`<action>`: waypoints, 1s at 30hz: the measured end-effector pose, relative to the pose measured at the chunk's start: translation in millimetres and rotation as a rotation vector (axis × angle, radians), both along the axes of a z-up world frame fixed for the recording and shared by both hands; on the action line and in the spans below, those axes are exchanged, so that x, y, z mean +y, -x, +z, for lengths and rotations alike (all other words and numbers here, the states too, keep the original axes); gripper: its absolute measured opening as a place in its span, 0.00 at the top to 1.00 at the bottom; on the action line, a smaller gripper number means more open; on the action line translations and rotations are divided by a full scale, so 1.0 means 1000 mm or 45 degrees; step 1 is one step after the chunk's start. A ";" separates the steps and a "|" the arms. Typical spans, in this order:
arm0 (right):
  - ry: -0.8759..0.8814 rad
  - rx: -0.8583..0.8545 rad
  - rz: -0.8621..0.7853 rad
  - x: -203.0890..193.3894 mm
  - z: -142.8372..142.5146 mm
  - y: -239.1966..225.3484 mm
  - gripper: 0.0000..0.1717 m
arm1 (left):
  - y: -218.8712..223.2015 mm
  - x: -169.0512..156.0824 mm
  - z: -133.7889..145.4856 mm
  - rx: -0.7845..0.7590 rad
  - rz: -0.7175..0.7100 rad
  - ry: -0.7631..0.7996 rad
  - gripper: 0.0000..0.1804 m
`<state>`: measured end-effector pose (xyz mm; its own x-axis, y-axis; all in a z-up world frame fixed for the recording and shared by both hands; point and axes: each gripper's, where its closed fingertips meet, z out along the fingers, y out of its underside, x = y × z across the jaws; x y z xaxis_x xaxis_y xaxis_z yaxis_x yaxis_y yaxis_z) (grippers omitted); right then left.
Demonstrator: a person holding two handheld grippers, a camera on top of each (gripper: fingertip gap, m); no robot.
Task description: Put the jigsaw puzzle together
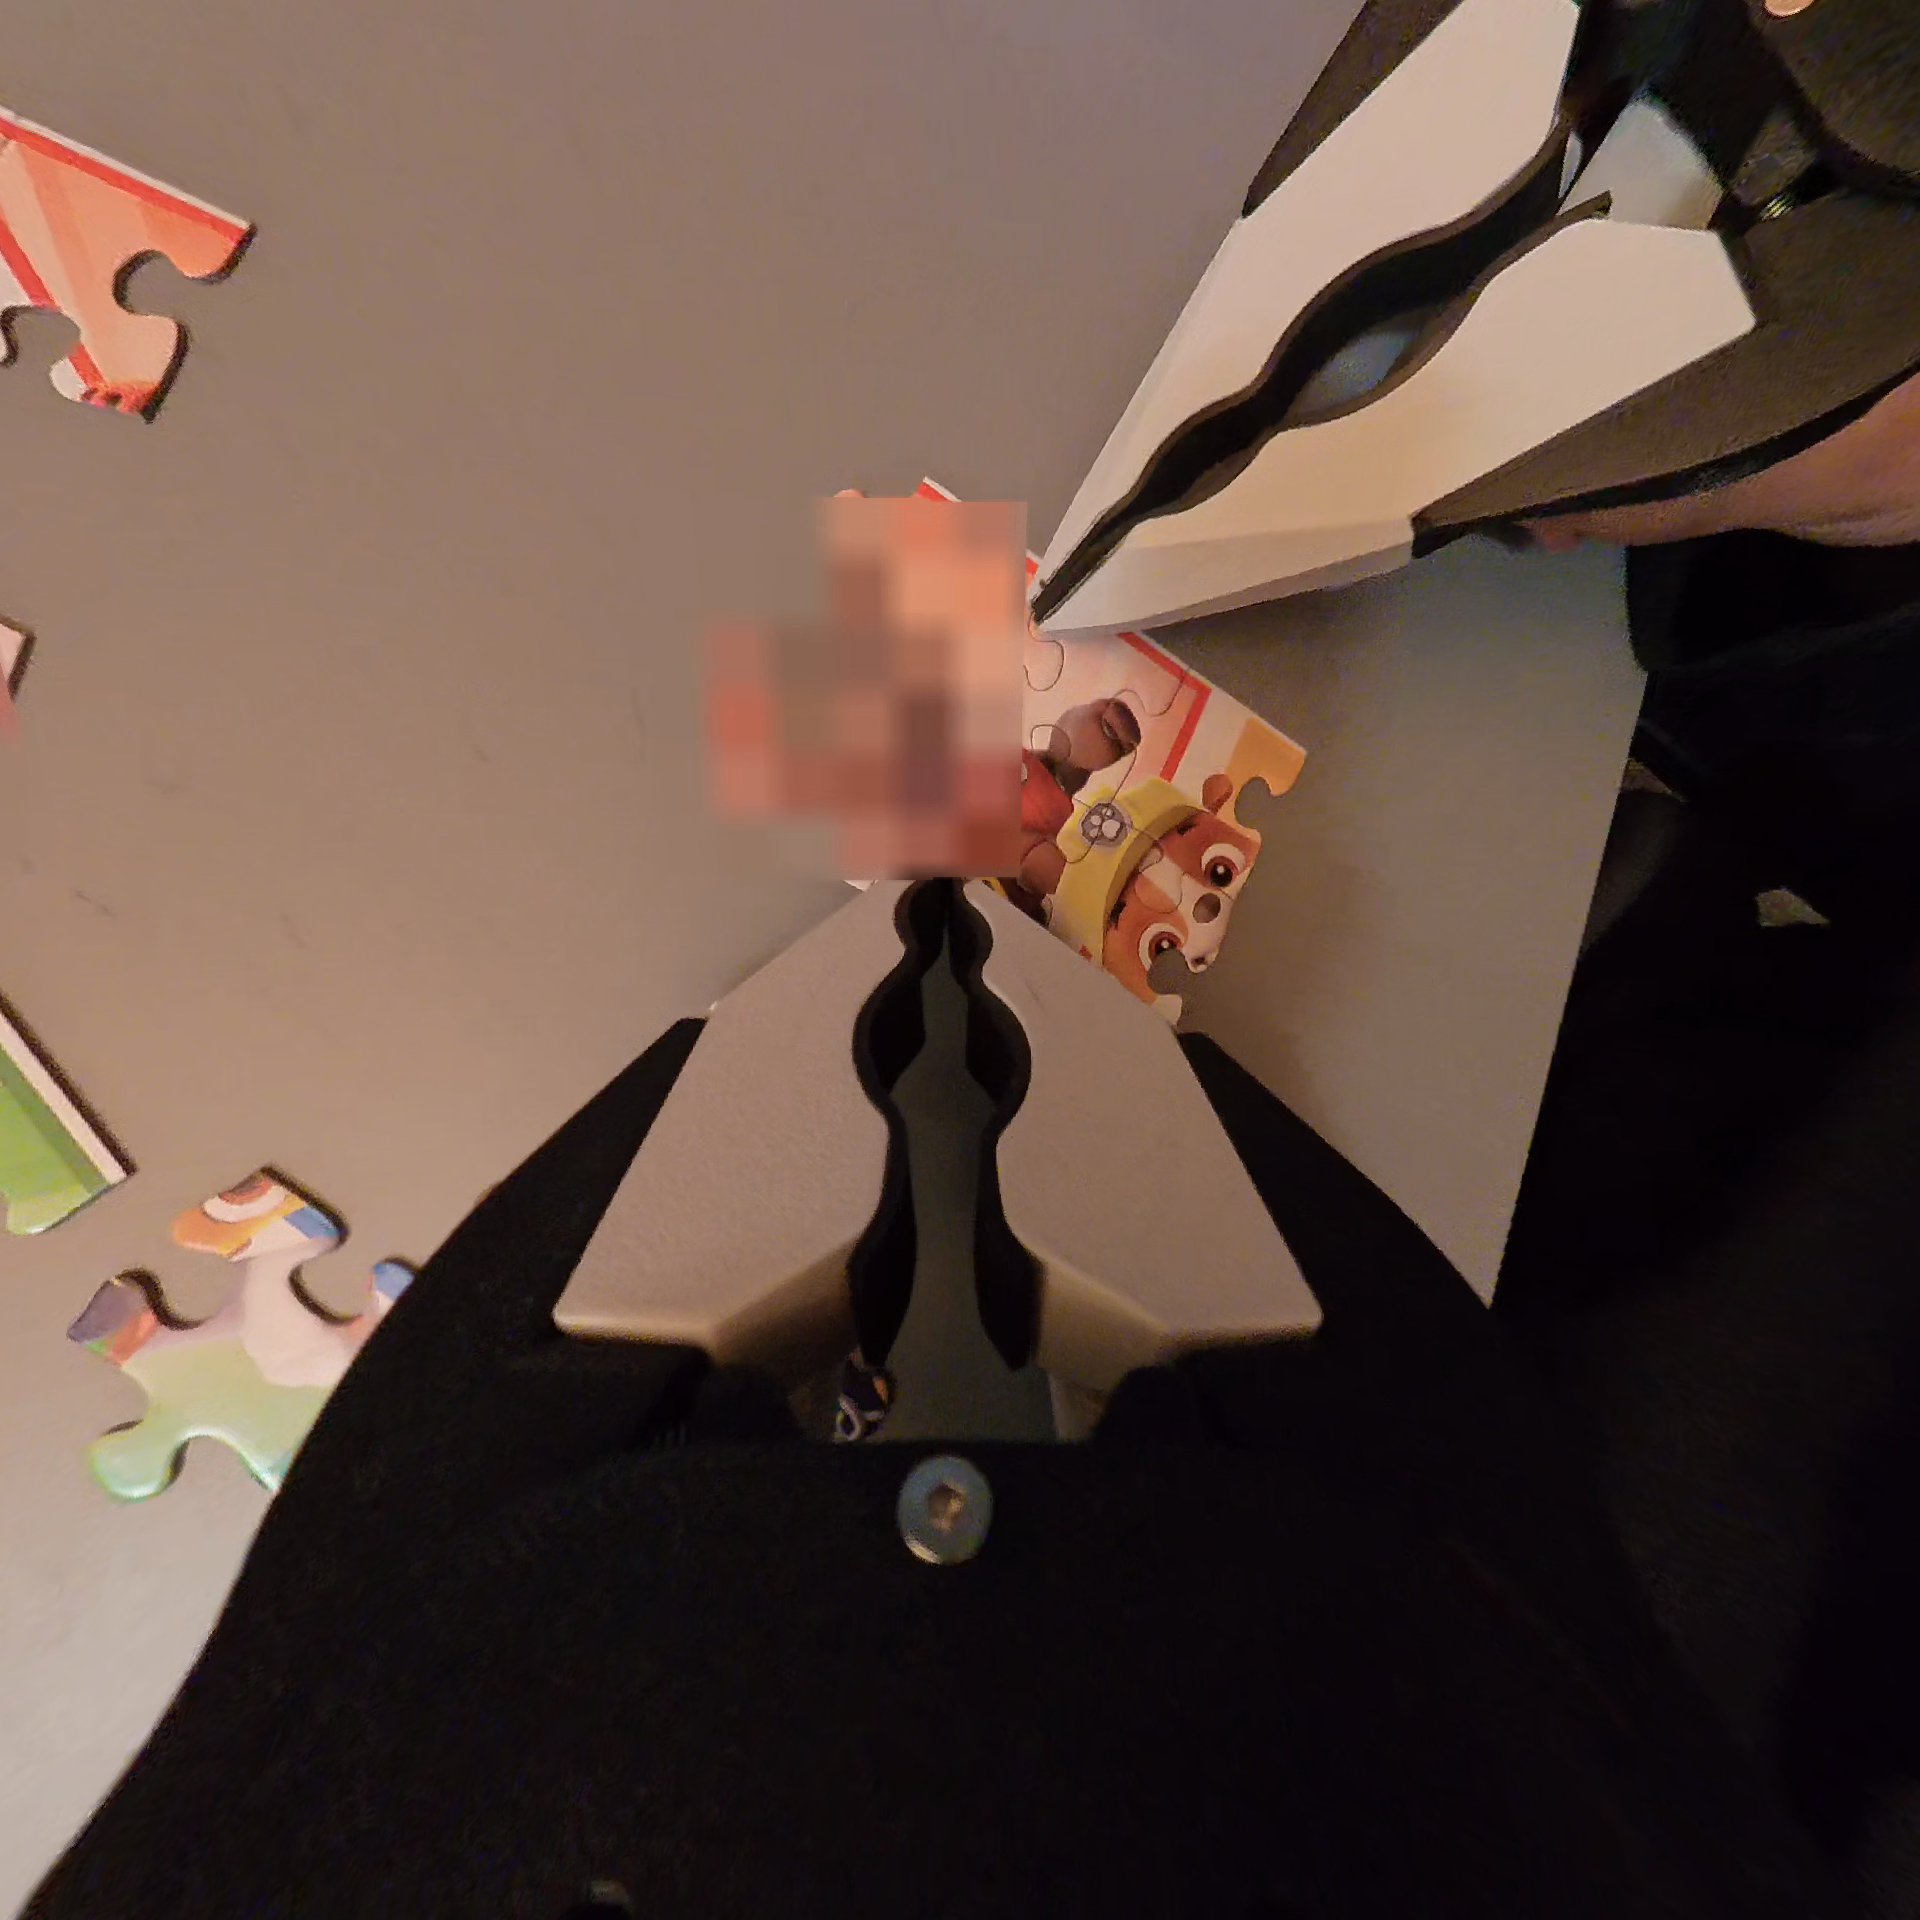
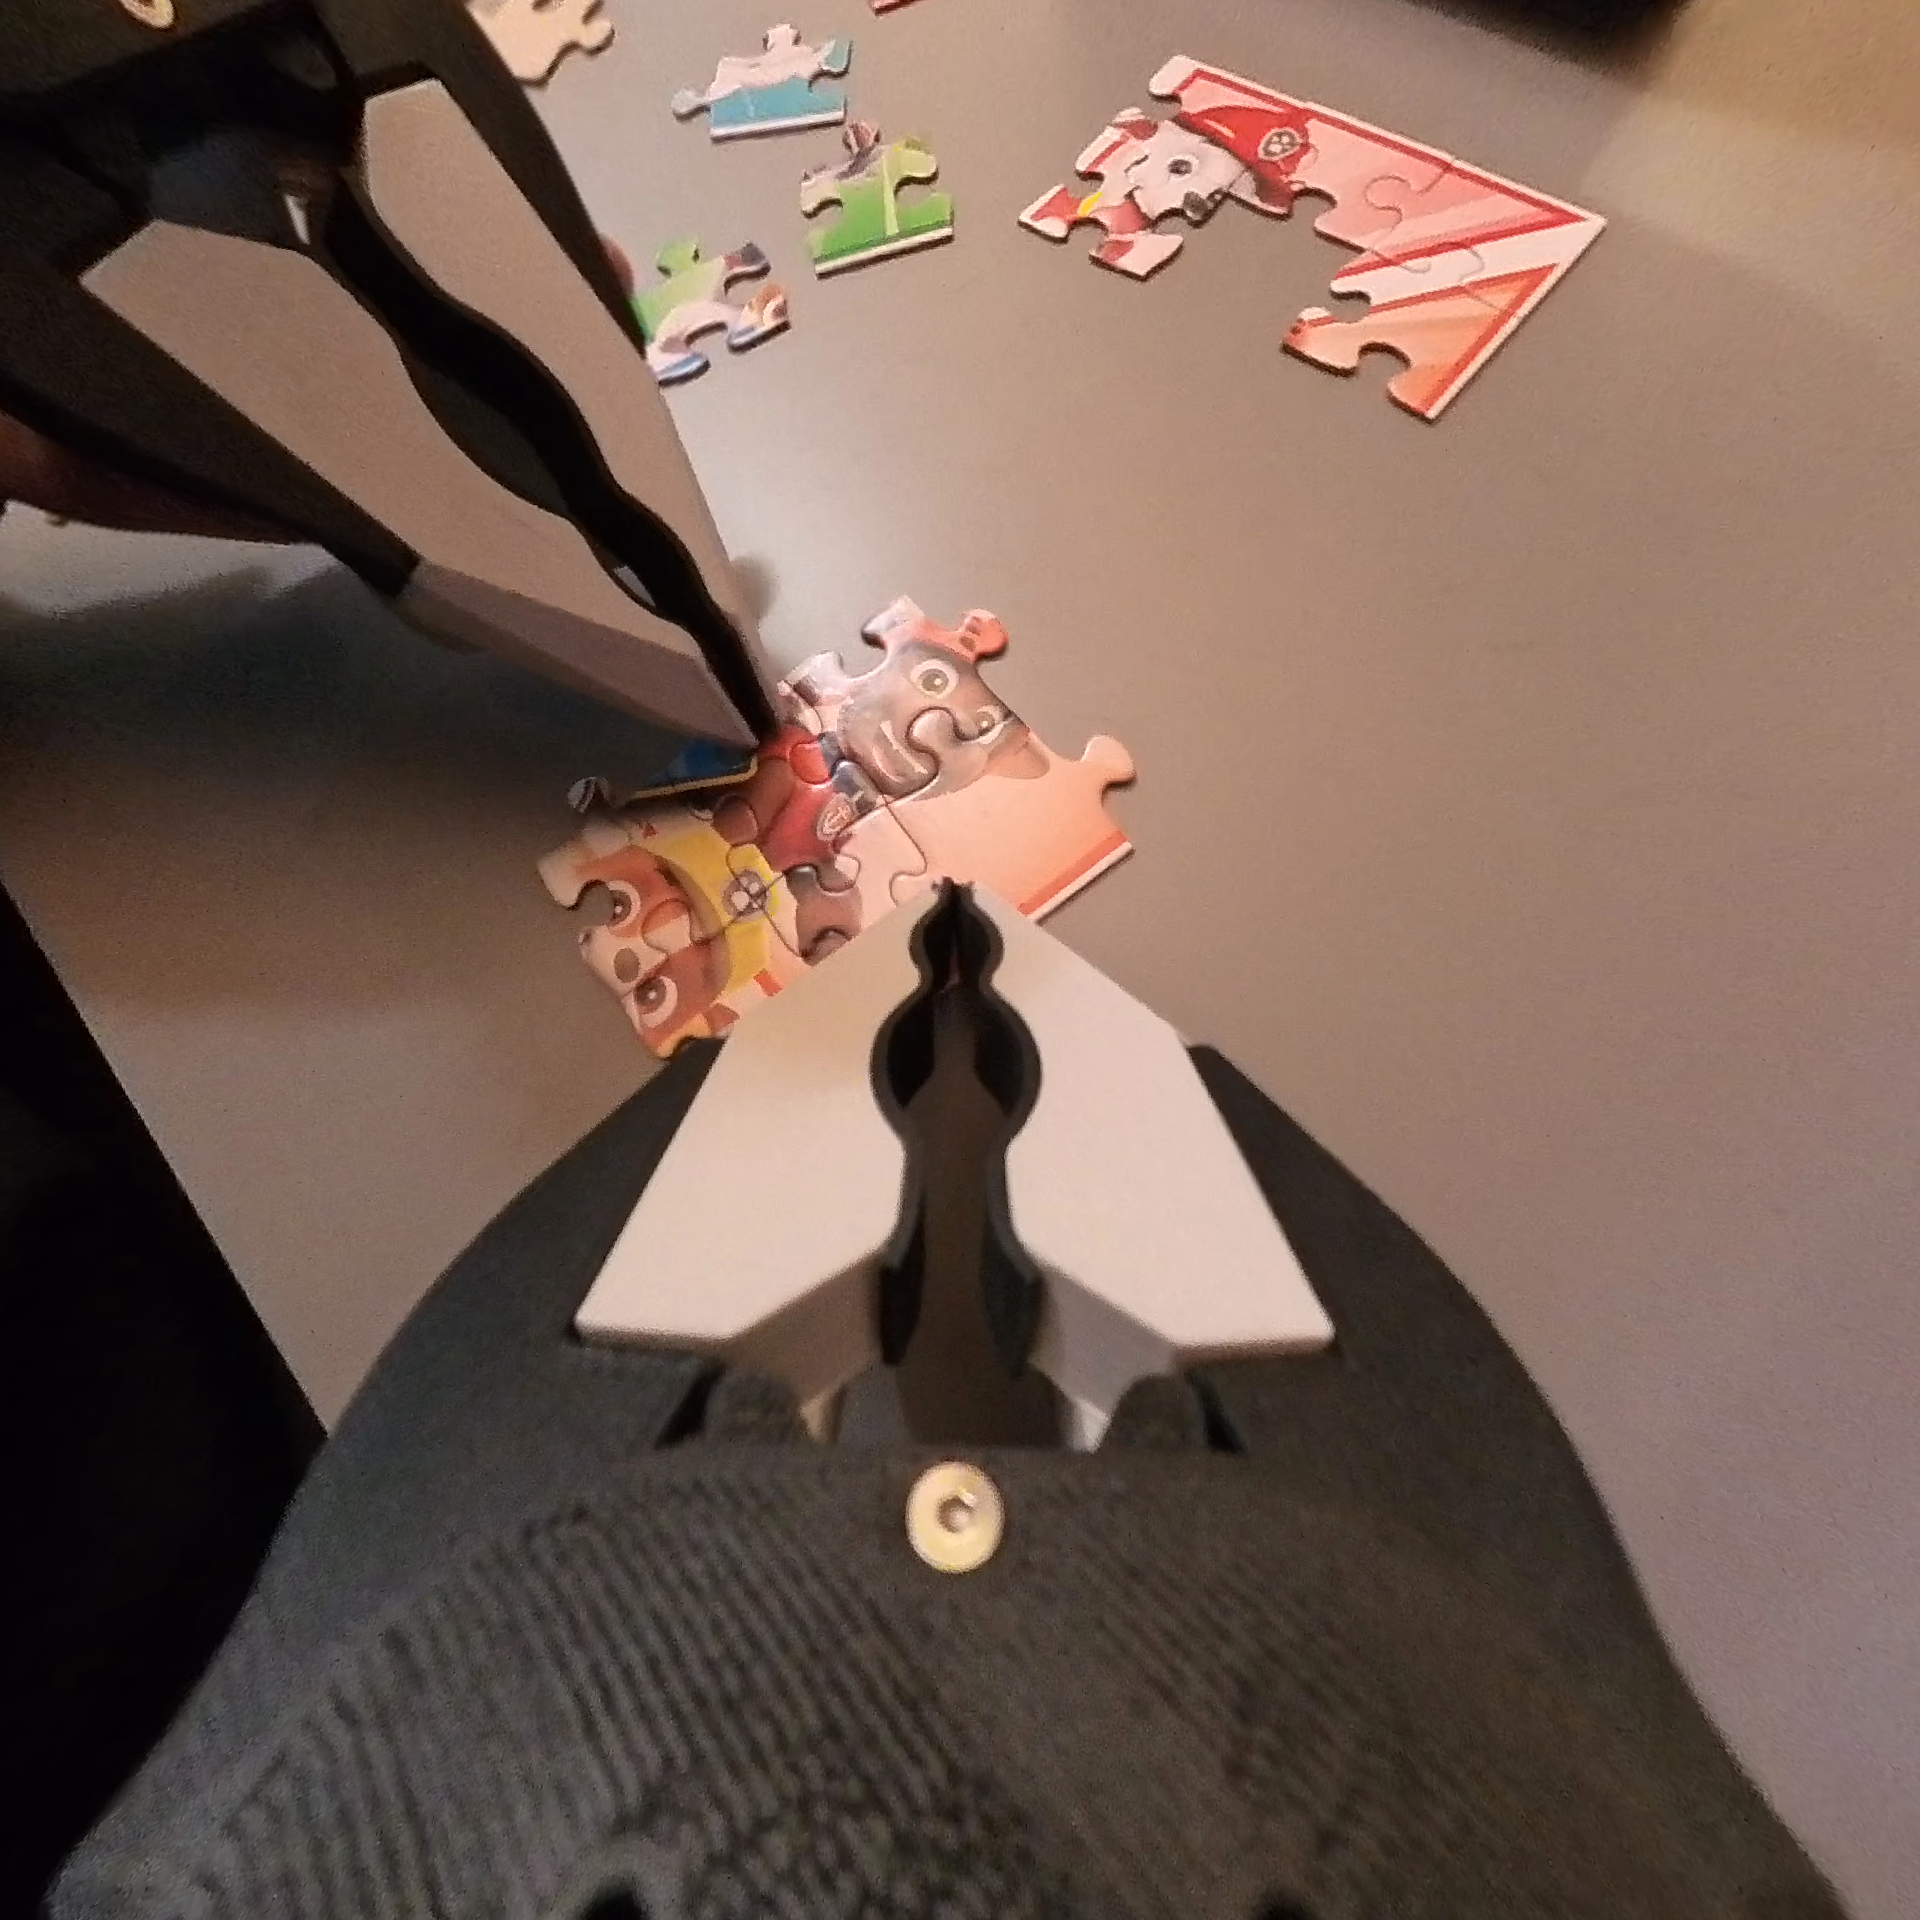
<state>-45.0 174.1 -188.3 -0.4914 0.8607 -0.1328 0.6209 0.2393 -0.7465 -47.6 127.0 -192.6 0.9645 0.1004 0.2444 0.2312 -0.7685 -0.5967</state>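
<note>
A joined cluster of cartoon puzzle pieces (image 1: 1153, 831) lies on the grey table (image 1: 416, 623), partly under a mosaic patch. It also shows in the right wrist view (image 2: 883, 810). My left gripper (image 1: 943, 896) is shut, with its closed tips down at the cluster's near edge. In the right wrist view the left gripper (image 2: 762, 740) rests on a blue piece (image 2: 691, 781) that lies against the cluster. My right gripper (image 2: 948, 888) is shut, its tips over the pink edge of the cluster. In the left wrist view the right gripper (image 1: 1039, 615) touches the cluster's far side.
Loose pieces lie around: an orange-red one (image 1: 114, 270), a green one (image 1: 42, 1153), a pastel one (image 1: 229, 1340). A second joined red cluster (image 2: 1351, 218) and green pieces (image 2: 878, 197) lie farther off. The table edge (image 1: 1558, 935) runs close beside the cluster.
</note>
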 end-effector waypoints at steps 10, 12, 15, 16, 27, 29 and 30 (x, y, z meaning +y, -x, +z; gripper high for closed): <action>0.001 0.000 -0.018 0.007 -0.003 0.002 1.00 | -0.015 0.002 -0.001 -0.173 -0.076 0.005 1.00; 0.010 -0.006 -0.018 0.008 -0.003 0.001 1.00 | -0.016 0.002 0.000 -0.184 -0.074 -0.006 1.00; 0.009 -0.005 -0.018 0.010 -0.003 0.000 1.00 | -0.015 0.002 0.000 -0.178 -0.067 -0.018 1.00; 0.006 -0.004 -0.017 0.010 -0.004 0.000 1.00 | -0.015 0.002 0.000 -0.180 -0.065 -0.020 1.00; 0.160 0.435 -0.177 0.032 0.056 0.013 1.00 | 0.017 -0.023 0.040 -0.096 0.144 -0.329 0.99; 0.087 0.461 -0.184 0.032 0.055 0.016 1.00 | 0.021 -0.037 0.057 -0.039 0.210 -0.417 0.99; 0.037 0.468 -0.175 0.030 0.053 0.017 1.00 | 0.026 -0.047 0.064 0.009 0.254 -0.449 0.99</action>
<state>-62.4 204.4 -135.7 -0.3909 0.9204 0.0057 0.3354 0.1482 -0.9304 -73.1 80.4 -128.3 0.9363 0.1967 0.2910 0.3502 -0.4568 -0.8178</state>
